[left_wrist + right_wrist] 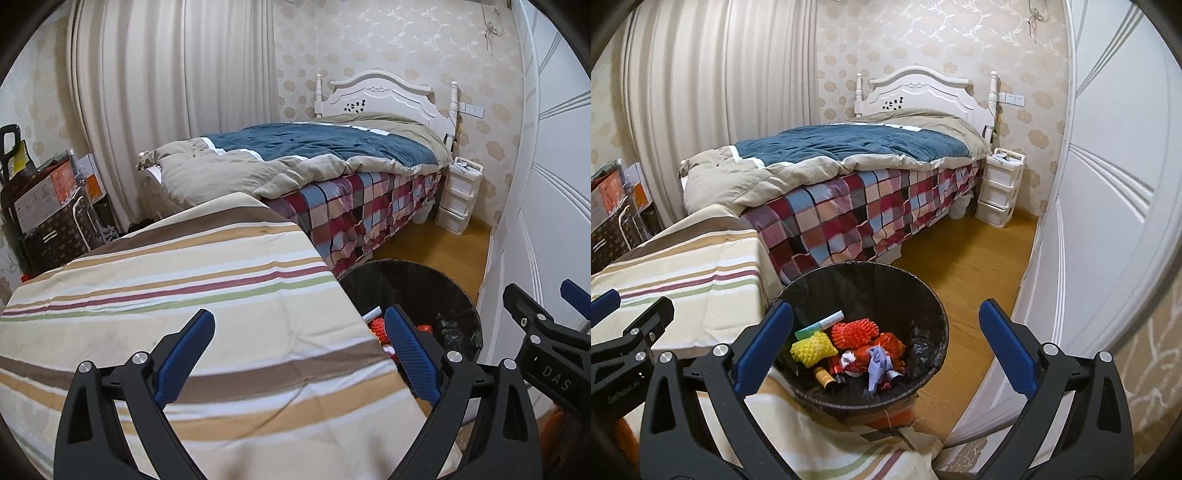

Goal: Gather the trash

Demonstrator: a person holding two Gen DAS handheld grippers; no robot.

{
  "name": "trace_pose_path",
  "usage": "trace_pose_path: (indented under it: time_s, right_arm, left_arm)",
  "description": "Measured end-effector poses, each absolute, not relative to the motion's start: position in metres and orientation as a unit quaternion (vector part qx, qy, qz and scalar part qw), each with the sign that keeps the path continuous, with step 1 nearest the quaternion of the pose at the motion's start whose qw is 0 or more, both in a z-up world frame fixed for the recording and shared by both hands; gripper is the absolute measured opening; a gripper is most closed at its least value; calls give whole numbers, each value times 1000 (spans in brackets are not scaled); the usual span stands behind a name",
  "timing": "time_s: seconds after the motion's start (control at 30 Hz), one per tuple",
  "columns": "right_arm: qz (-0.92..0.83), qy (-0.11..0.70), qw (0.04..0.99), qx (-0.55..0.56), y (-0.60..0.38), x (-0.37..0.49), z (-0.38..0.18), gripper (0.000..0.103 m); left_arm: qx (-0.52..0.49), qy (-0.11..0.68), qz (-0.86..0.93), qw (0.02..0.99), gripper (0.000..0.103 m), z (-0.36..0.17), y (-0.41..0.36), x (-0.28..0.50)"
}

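A big bed (849,177) with a blue and tan blanket is sitting far behind the trash bin (864,273), against the wall. A check sheet is hanging down its side toward the bin. A striped cloth (166,280) is lying over something flat just to the left of the bin, and its edge is touching the bin's rim. A white drawer stand (999,186) is standing well behind the bin, beside the head of the bed.

The bin is round, and a black bag is lining it. It is sitting on the yellow wood floor (975,258). The trash is lying down inside it: an orange net (855,332), a yellow net (812,349), a red and white wrapper (855,362), a pale purple scrap (877,363), a long white tube (822,325) and a little yellow thing (823,378) that may be a bottle, but it is too small to be sure.

The right gripper (886,347) is hanging just above the bin with its fingers spread wide and nothing between them. The left gripper (301,356) is hanging over the striped cloth, left of the bin, and its fingers are spread wide too, holding nothing.
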State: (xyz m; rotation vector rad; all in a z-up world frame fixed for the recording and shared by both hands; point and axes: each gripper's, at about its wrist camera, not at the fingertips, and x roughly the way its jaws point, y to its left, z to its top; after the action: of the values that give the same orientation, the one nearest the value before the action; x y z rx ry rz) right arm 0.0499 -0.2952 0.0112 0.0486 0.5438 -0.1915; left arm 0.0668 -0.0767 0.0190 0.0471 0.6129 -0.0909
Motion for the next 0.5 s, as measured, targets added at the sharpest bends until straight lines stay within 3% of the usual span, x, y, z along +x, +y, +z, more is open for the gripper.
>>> trace_pose_path:
  time_s: [0.5]
  right_arm:
    - [-61, 243, 968, 4, -273, -14, 30, 98]
  left_arm:
    - [18, 286, -19, 958, 93, 30, -55, 15]
